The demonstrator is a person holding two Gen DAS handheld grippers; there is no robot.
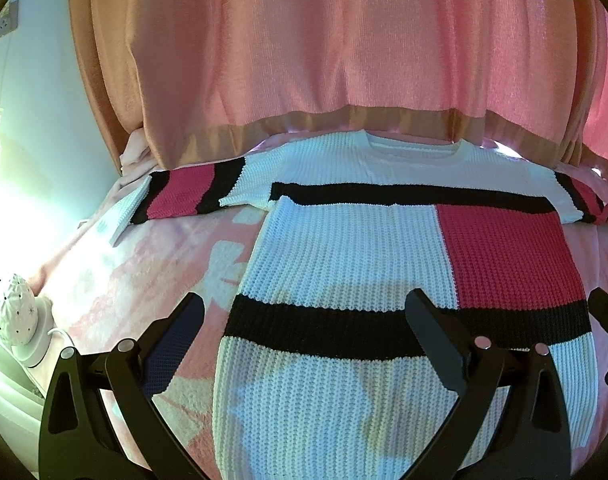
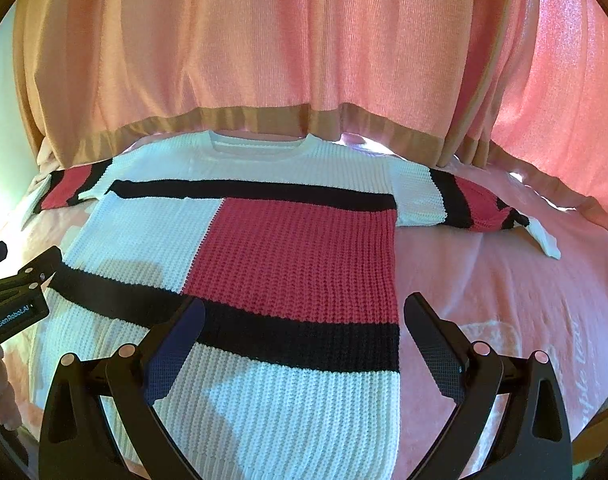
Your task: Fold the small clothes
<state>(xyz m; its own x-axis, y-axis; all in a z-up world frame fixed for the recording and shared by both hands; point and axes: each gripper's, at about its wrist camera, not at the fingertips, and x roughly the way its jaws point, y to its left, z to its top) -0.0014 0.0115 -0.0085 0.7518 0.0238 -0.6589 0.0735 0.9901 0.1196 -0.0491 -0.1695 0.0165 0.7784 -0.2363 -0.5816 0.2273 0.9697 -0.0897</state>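
Observation:
A knitted sweater [image 1: 344, 248], white with black bands and a red block, lies flat and face up on a pink bed cover [image 1: 143, 280], collar at the far side, both sleeves spread out. It also shows in the right wrist view [image 2: 295, 248]. My left gripper [image 1: 304, 316] is open and empty, hovering over the sweater's lower left part. My right gripper [image 2: 304, 316] is open and empty over the lower right hem. The left gripper's body [image 2: 15, 300] shows at the left edge of the right wrist view.
Pink curtains [image 1: 324, 60] hang close behind the bed's far edge. A white perforated lamp [image 1: 11, 312] stands at the bed's left side. The pink cover [image 2: 504, 300] extends to the right of the sweater.

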